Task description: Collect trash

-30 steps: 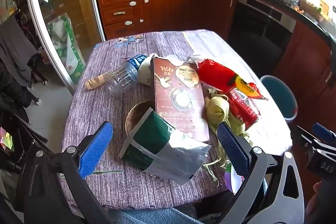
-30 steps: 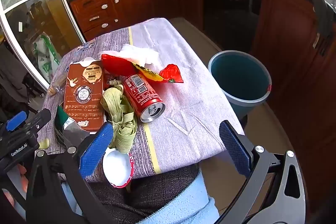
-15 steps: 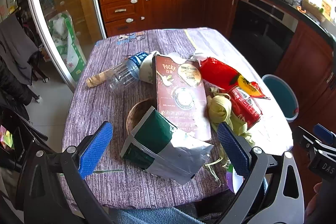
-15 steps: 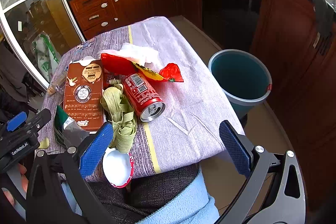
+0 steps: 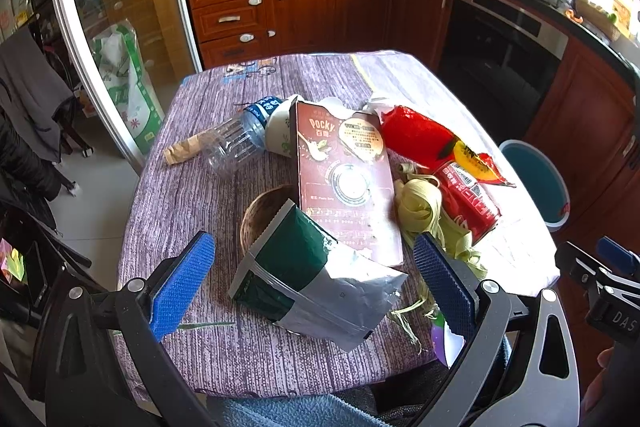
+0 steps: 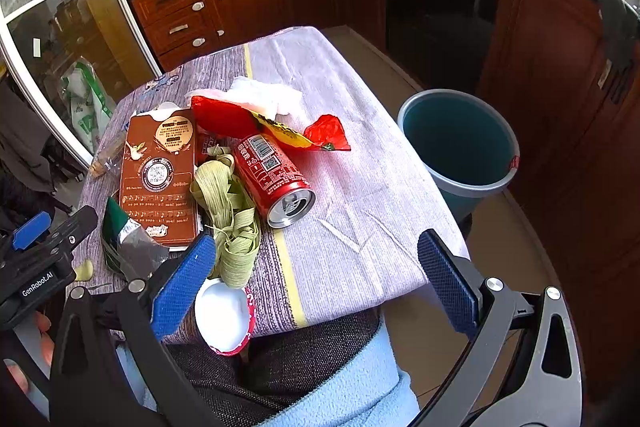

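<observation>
Several pieces of trash lay on the cloth-covered surface [image 6: 360, 187]: a red can [image 6: 276, 179] on its side, a flat brown box [image 6: 160, 179], a crinkled foil bag [image 5: 312, 279]. The teal bucket [image 6: 456, 143] stood beside, hollow. Left claw [image 5: 316, 275] and right claw [image 6: 316, 279] gaped wide.

The 2 views come from fisheye cameras, 1 on each gripper, both held above the near edge of the table [image 5: 192, 187] and tilted down along it toward the kitchen cabinets [image 5: 304, 7]. The left view sits over the near left part, close above a green and silver bag [image 5: 312, 275]. The right view sits further right, facing the table's right half and the bucket [image 6: 460, 147] on the floor beside it. Both views share the brown box [image 5: 344, 179] [image 6: 160, 175], the red can [image 5: 468, 203] [image 6: 276, 179], the red wrapper [image 5: 424, 139] [image 6: 248, 123], the green leaves [image 5: 420, 203] [image 6: 228, 203] and the bucket [image 5: 536, 179]. Each view catches the other gripper at its edge.
</observation>
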